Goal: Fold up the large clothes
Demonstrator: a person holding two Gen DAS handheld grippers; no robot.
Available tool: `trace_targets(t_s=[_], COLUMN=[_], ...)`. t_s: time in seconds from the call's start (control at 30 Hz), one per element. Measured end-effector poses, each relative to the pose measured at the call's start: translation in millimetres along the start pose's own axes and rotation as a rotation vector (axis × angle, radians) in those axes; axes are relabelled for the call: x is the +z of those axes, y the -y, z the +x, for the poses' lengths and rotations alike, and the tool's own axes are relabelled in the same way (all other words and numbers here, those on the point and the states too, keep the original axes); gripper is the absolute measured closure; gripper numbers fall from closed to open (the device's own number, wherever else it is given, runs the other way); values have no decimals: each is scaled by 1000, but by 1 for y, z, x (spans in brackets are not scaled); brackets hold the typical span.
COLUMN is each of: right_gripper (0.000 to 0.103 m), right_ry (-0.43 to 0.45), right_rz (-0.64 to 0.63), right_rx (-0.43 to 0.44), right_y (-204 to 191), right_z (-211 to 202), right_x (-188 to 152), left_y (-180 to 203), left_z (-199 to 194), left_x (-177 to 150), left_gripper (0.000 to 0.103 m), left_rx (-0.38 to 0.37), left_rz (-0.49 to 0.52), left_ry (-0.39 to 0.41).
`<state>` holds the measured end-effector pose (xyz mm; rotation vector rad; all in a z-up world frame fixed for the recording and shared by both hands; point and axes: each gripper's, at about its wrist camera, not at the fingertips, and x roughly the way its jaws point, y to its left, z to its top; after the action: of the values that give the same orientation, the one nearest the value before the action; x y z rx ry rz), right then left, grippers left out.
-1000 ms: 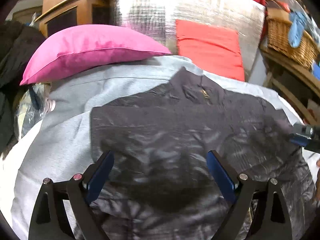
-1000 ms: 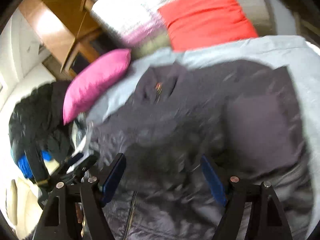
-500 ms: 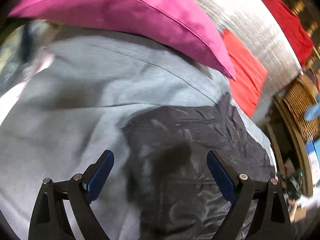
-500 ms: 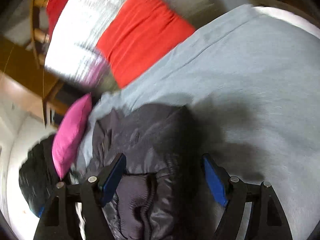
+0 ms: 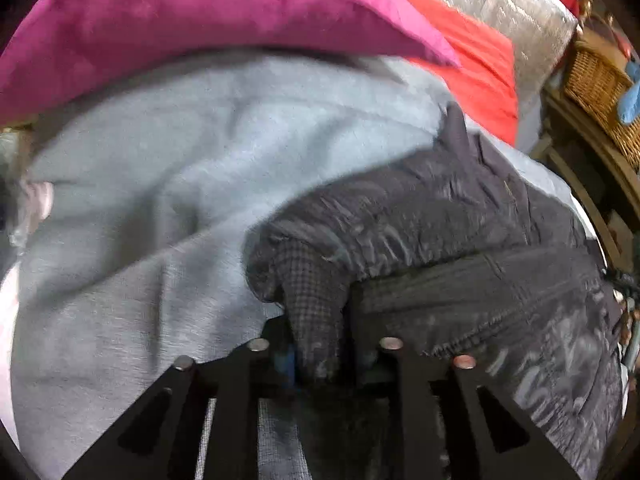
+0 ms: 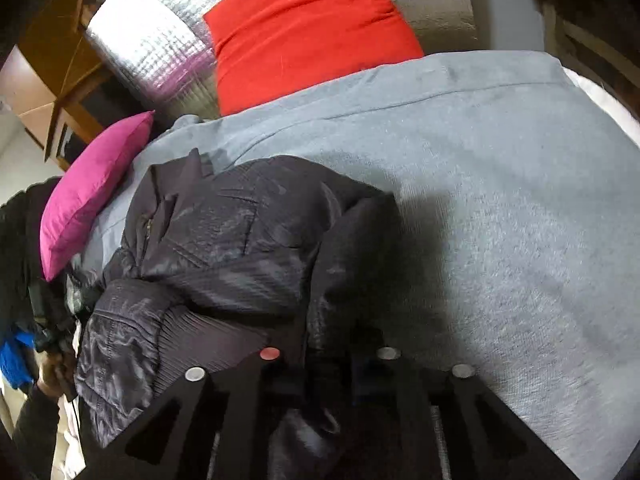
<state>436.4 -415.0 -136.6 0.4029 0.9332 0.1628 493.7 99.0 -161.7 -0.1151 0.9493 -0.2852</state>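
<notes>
A dark padded jacket (image 5: pixel 460 240) lies on a grey blanket (image 5: pixel 160 200), collar towards the cushions. My left gripper (image 5: pixel 320 356) is shut on the jacket's left edge, where a checked lining fold shows between the jaws. In the right wrist view the jacket (image 6: pixel 224 240) sits left of centre on the grey blanket (image 6: pixel 500 200). My right gripper (image 6: pixel 324 360) is shut on the jacket's right edge, and dark fabric bunches up between the jaws. Both grips lift the edges slightly off the blanket.
A pink pillow (image 5: pixel 180 28) lies at the head of the blanket, also in the right wrist view (image 6: pixel 92 188). A red cushion (image 6: pixel 308 32) and a silver quilted cushion (image 6: pixel 152 48) stand behind. A wicker basket (image 5: pixel 600 80) is at the right. A wooden cabinet (image 6: pixel 48 68) is at the back left.
Both grippers were open above the jacket. They moved apart to its left and right edges, came down and shut on the fabric.
</notes>
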Motion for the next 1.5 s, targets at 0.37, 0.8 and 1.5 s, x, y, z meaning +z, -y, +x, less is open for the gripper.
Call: trace_targets(t_s=[0.37, 0.8, 1.5], right_gripper=[34, 34, 35], right_ry=[216, -45, -245], right_rz=[37, -357, -627], right_rx=[12, 269, 133], right_y=[-16, -225, -442], right_z=[-83, -14, 109], right_x=[-17, -80, -60], left_y=[12, 3, -6], left_z=[-86, -61, -62], left_x=[-55, -101, -114], left_gripper=[30, 70, 63], left_rx=[53, -120, -166], left_rz=[-4, -175, -206], left_ry=[160, 37, 125])
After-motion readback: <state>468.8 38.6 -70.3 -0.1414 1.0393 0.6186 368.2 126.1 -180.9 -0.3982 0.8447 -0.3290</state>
